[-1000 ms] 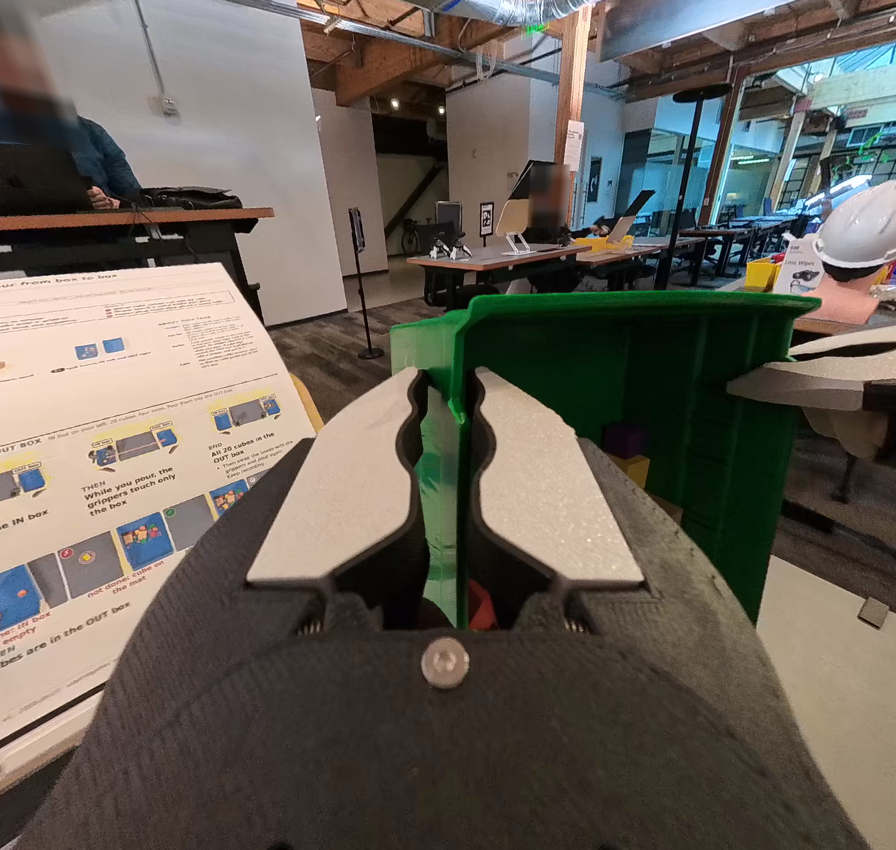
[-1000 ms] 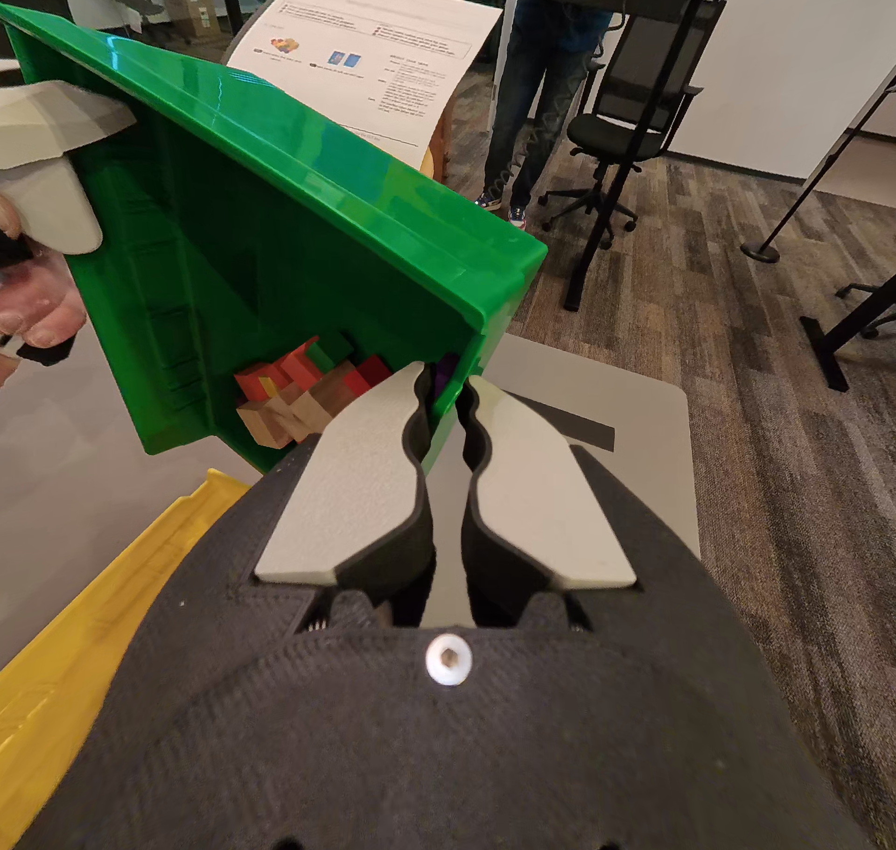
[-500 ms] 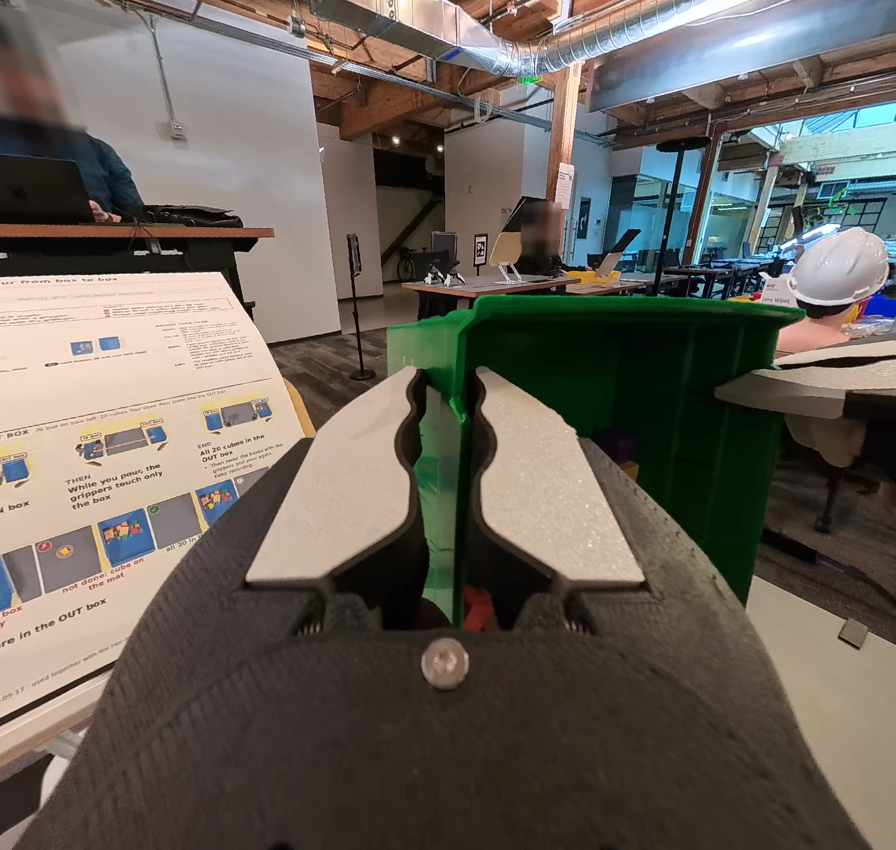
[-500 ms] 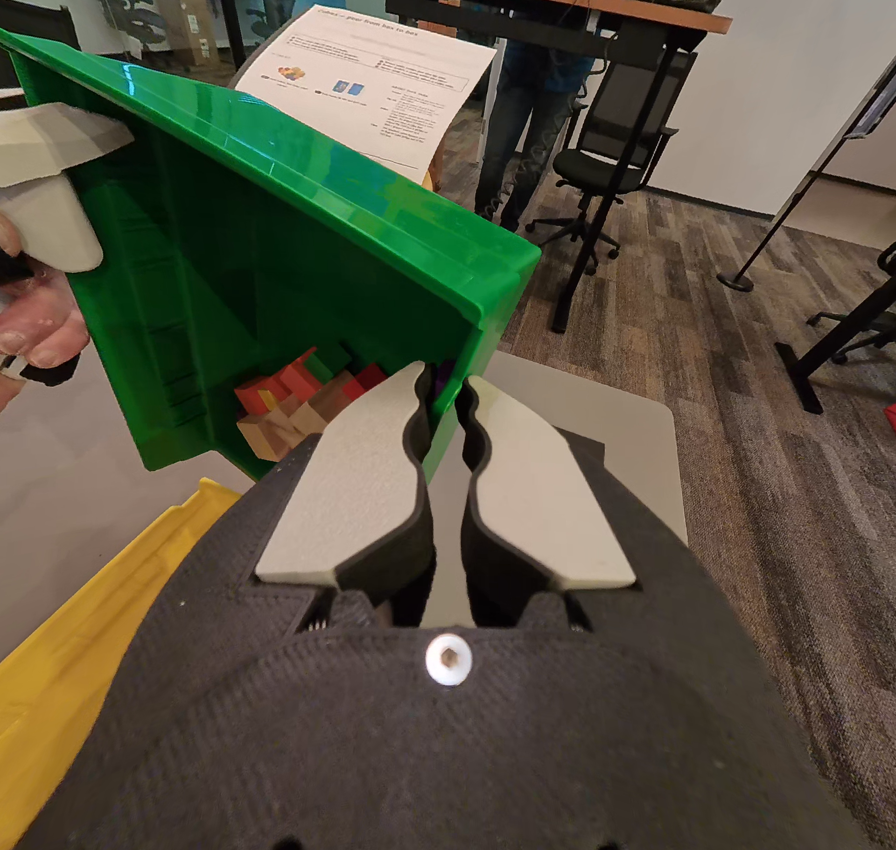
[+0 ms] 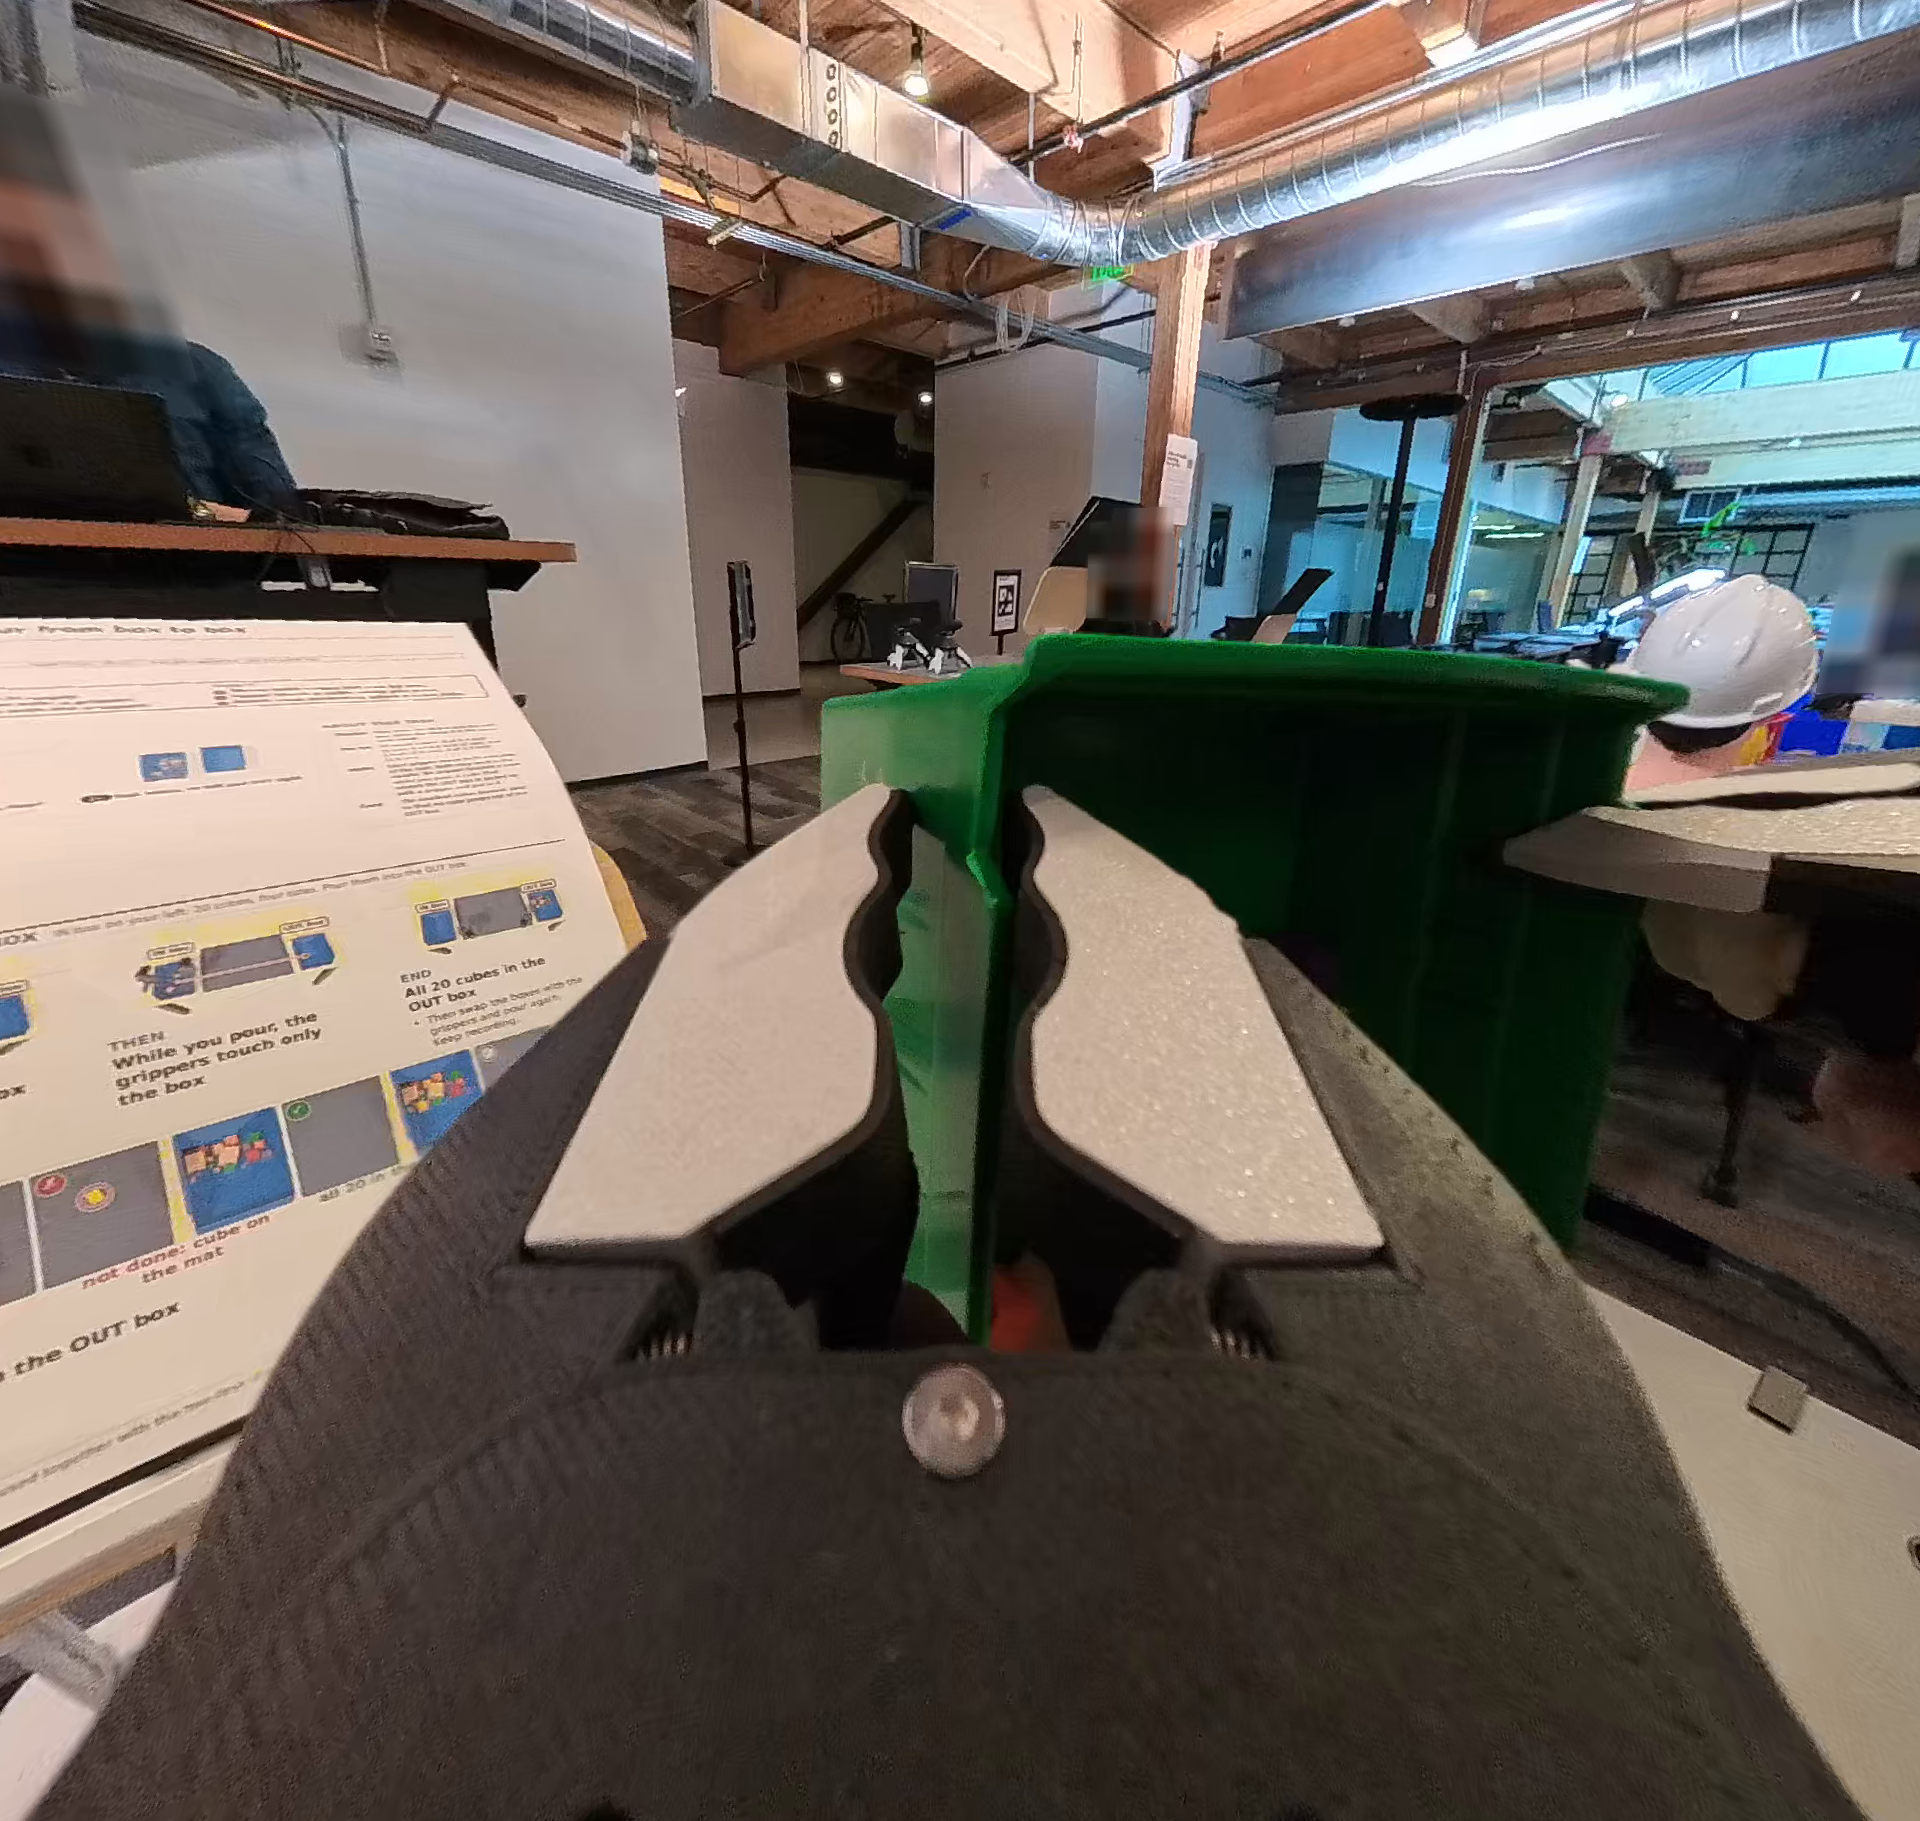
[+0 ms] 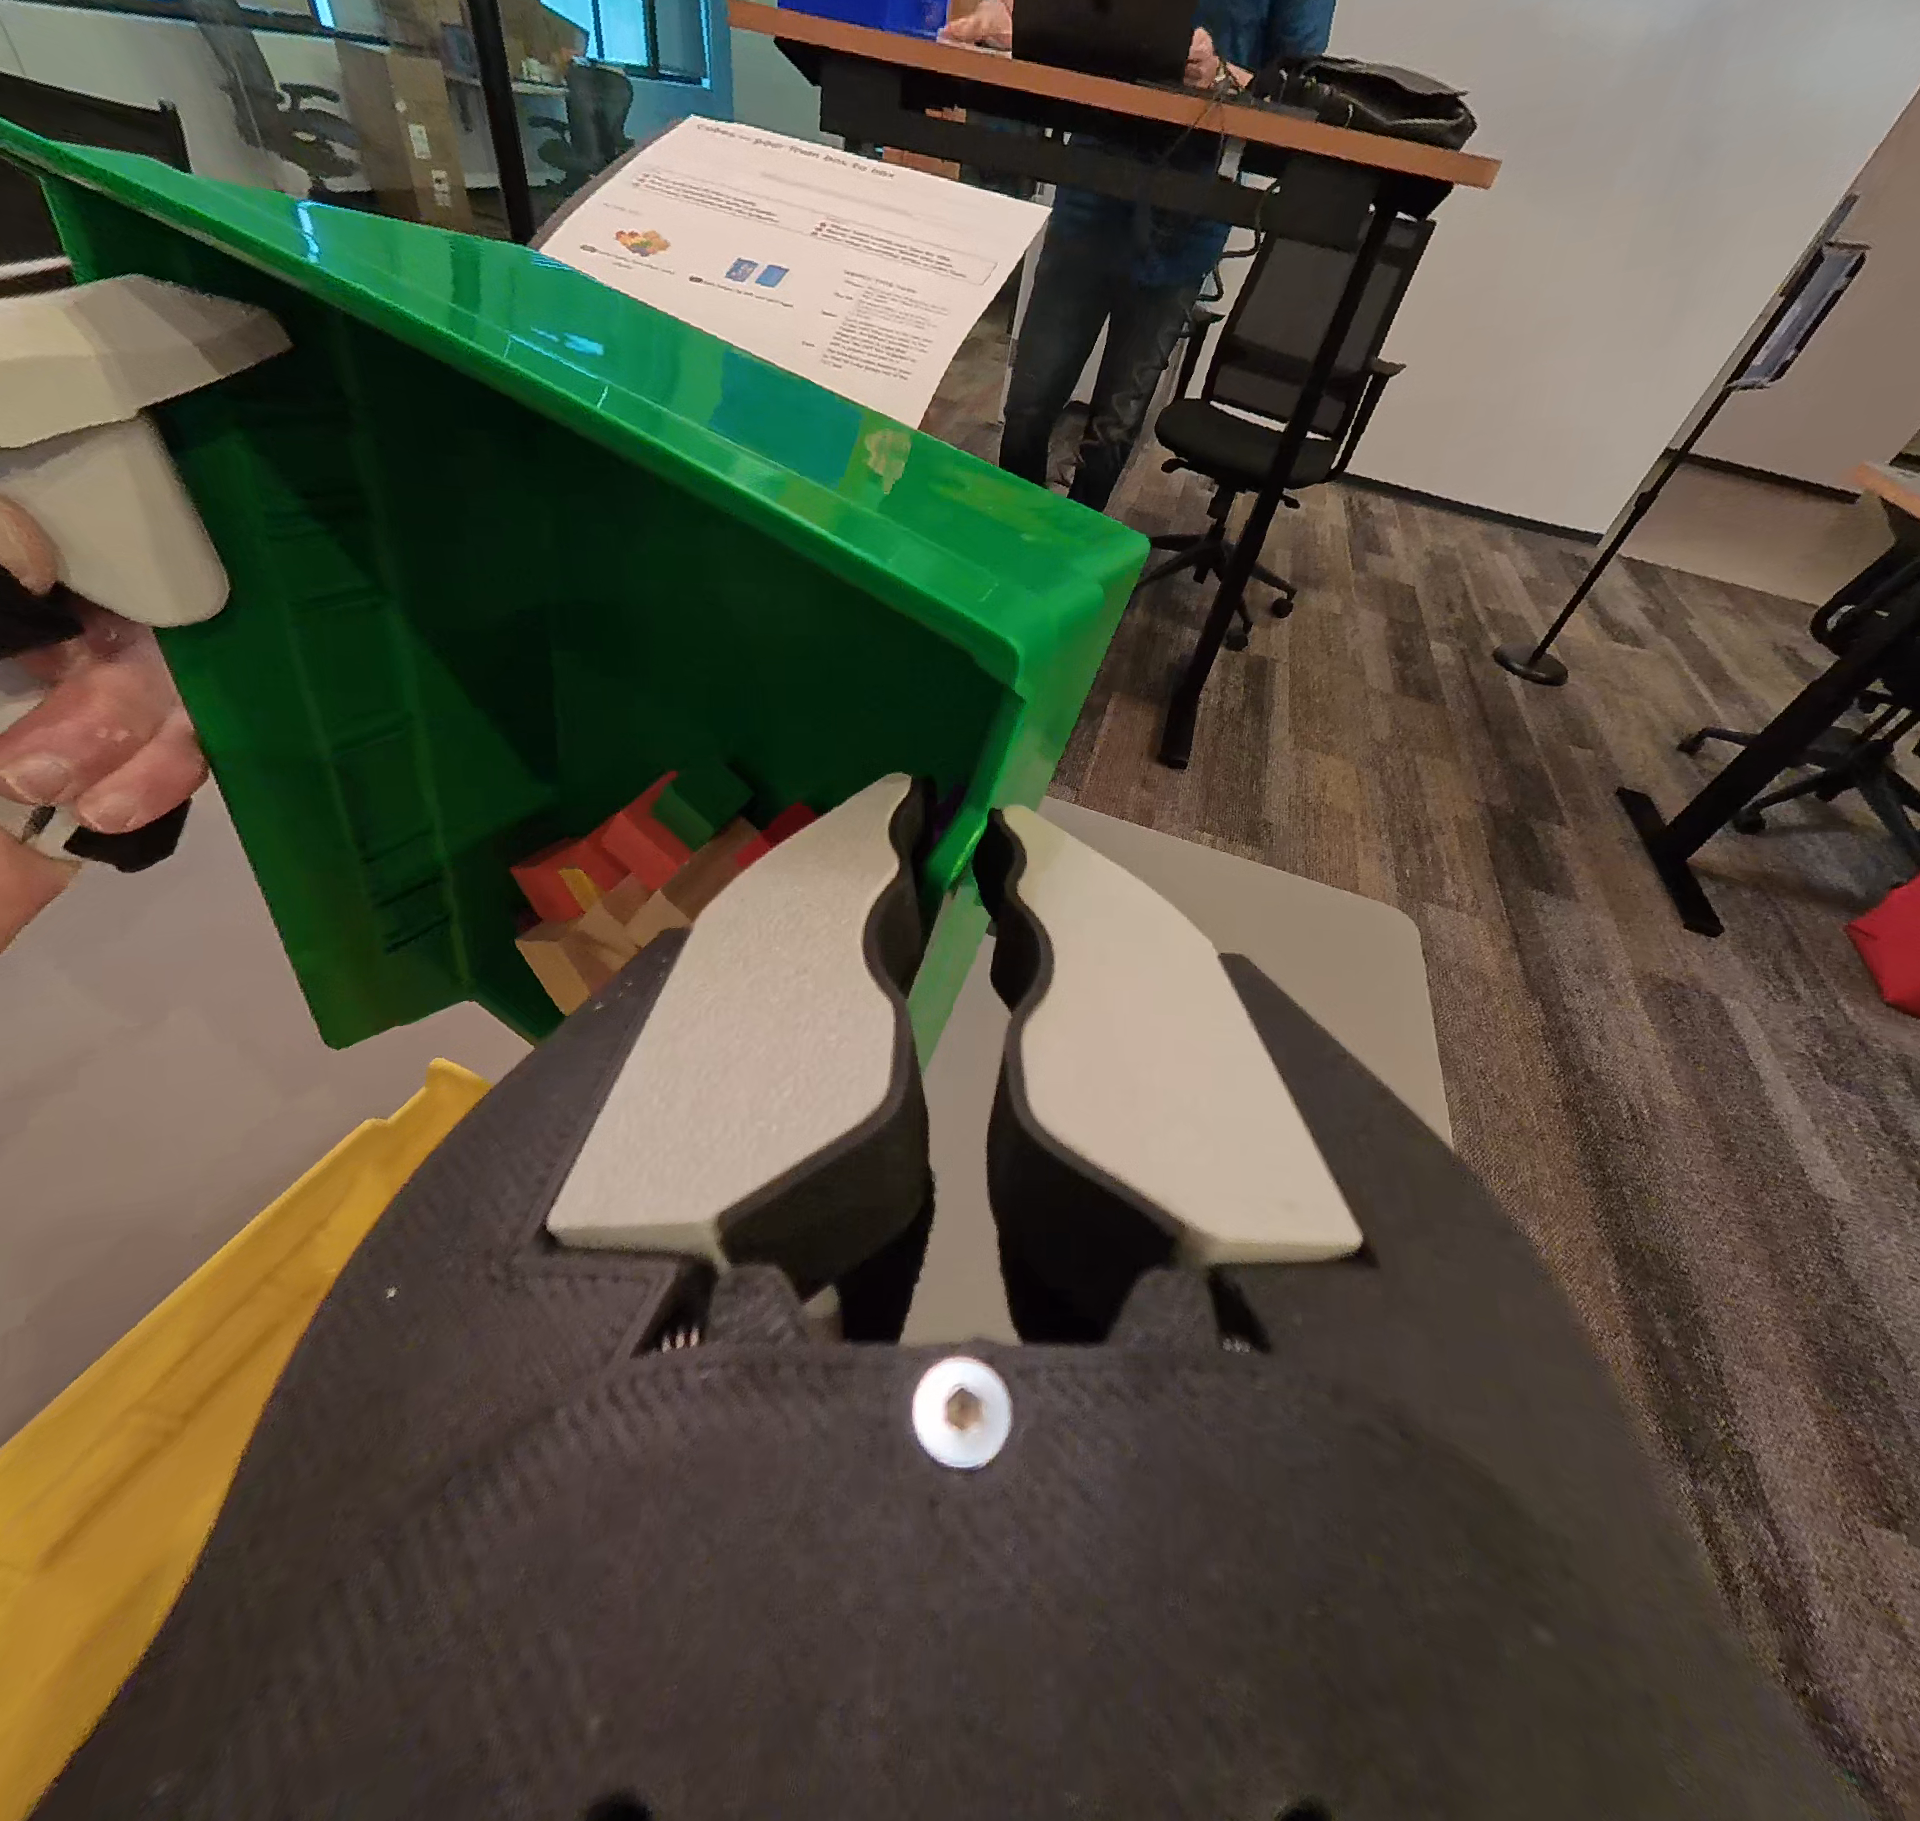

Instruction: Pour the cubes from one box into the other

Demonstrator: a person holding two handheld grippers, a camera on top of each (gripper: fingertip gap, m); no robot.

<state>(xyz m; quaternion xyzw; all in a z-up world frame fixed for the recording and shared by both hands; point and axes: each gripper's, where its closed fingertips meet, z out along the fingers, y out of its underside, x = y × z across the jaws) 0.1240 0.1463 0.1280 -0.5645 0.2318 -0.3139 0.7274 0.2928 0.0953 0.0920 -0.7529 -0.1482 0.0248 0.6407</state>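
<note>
A green box point(image 6: 582, 566) is held in the air, tilted steeply on its side. Both grippers are shut on its walls. My right gripper point(image 6: 954, 815) clamps the box's near right wall. My left gripper point(image 5: 961, 821) clamps the opposite wall of the green box point(image 5: 1351, 836) and also shows in the right wrist view point(image 6: 114, 441) at the far left. Several coloured and wooden cubes point(image 6: 623, 888) are piled in the box's low corner. A yellow box point(image 6: 156, 1356) lies below, at the lower left of the right wrist view.
A printed instruction sheet point(image 5: 239, 940) stands propped at the table's back; it also shows in the right wrist view point(image 6: 800, 265). The grey table top point(image 6: 1247, 940) ends at the right, with wood floor beyond. A person stands at a desk point(image 6: 1122, 98) behind. An office chair point(image 6: 1278, 421) stands nearby.
Both grippers have tilted upward with the green box still clamped; the left view shows more ceiling and the box stands steeper. The cubes stay piled in the low corner.
</note>
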